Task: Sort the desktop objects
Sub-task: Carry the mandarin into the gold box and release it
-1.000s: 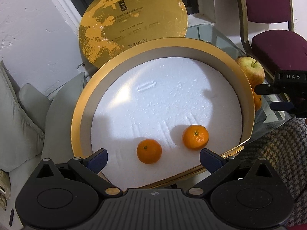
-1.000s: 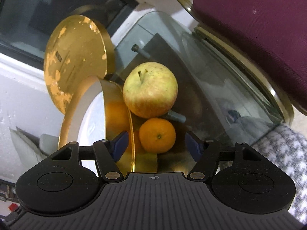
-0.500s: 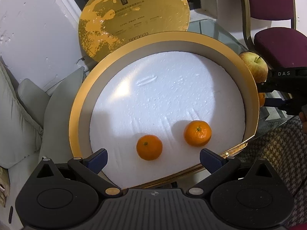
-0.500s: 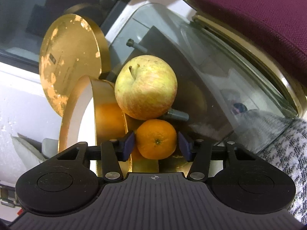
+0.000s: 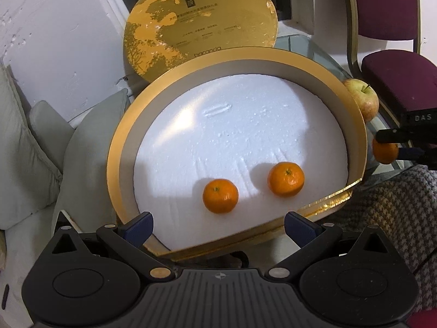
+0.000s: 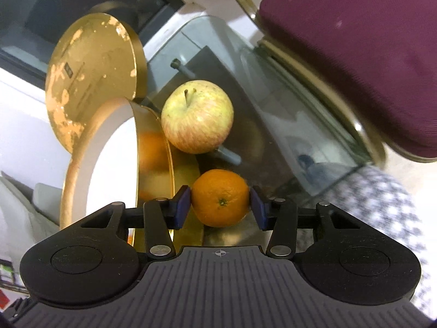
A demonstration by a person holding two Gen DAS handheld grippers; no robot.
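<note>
A round gold box (image 5: pixel 114 147) with a white foam floor holds two tangerines (image 5: pixel 220 195) (image 5: pixel 286 179) near its front. My left gripper (image 5: pixel 217 229) hovers open over the box's near rim, nothing between its fingers. Outside the box's right wall, on the glass table (image 6: pixel 273 125), my right gripper (image 6: pixel 220 208) is shut on a third tangerine (image 6: pixel 220 197), both blue pads pressed to its sides. A yellow-red apple (image 6: pixel 197 116) sits just beyond it, close against the gold box wall (image 6: pixel 153 147). In the left wrist view the right gripper (image 5: pixel 393 147) and its tangerine (image 5: pixel 383 151) show at the right edge.
The box's gold lid (image 5: pixel 200 22) leans upright behind the box. A maroon chair (image 6: pixel 355 54) stands right of the table. Grey cushions (image 5: pixel 41 142) lie to the left, and a houndstooth fabric (image 5: pixel 390 210) lies at the table's near right.
My right gripper moved forward around the tangerine and shut on it. My left gripper drew back a little and stayed open.
</note>
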